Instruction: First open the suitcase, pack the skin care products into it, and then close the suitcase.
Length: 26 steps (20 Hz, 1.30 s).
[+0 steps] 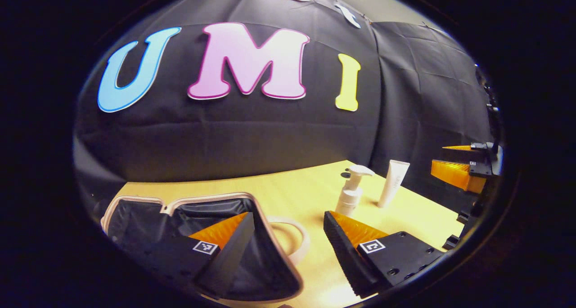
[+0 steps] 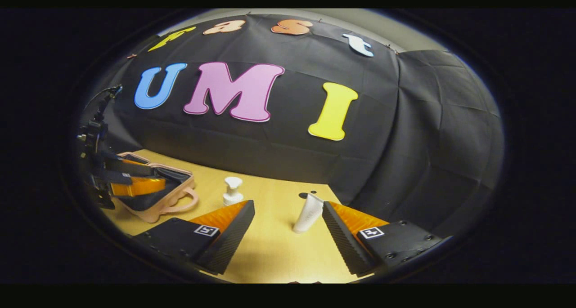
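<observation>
**Case open, two bottles waiting**

Nearest my lens on the left gripper are its two fingers, spread wide with nothing between them, hanging over the near corner of the suitcase. From the left: the case lies open on the table, dark fabric lining showing inside a pale rim, a looped handle sticking out on its right side. I'd judge the shell stiff and the lining soft, so things should settle in without sliding much.

Moving right, the pump bottle stands upright, well apart from the case. It looks like light plastic and top-heavy at the nozzle; I'd take it round the body, below the pump. Just beside it stands the tube, slim, probably squashy and easy to tip, so I'd pinch it gently mid-body.

Over on the right gripper, jaws are also wide and empty, and the tube sits just ahead of its right finger. That looks like my first pick. Packing hasn't started as far as I can see.
</observation>
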Motion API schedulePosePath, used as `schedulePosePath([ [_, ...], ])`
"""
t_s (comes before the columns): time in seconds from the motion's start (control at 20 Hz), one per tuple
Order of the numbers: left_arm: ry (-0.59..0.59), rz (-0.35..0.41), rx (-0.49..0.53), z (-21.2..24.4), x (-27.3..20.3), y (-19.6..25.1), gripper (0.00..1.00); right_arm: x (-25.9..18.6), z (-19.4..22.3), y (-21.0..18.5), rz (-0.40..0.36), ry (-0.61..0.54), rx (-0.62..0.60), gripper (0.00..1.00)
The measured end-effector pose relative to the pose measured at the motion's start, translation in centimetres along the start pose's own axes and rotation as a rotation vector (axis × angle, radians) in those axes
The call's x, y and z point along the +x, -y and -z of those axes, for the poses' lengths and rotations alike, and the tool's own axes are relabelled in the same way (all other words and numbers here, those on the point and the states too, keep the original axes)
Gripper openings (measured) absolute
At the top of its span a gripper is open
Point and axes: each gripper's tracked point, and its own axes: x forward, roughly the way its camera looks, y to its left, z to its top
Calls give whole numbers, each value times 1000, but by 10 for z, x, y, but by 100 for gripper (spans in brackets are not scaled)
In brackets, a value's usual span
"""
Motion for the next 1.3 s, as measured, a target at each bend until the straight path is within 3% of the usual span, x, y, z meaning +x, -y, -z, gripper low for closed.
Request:
schedulePosePath([
  [0.3,-83,74,-23,40,77,79,98,8,34,28,32,-55,33,96],
  [0.5,-81,-10,-15,53,134,85,98,16,56,38,43,-94,62,97],
  [0.7,-89,-40,-21,59,172,85,96,39,78,38,49,-135,93,97],
  [0.95,-119,-60,-51,66,186,84,65,88,93,30,58,-136,73,96],
  [1.15,-131,-63,-77,69,178,75,58,130,119,31,92,-183,136,97],
  [1.3,-147,-86,-131,70,152,62,60,156,141,36,132,-219,167,97],
])
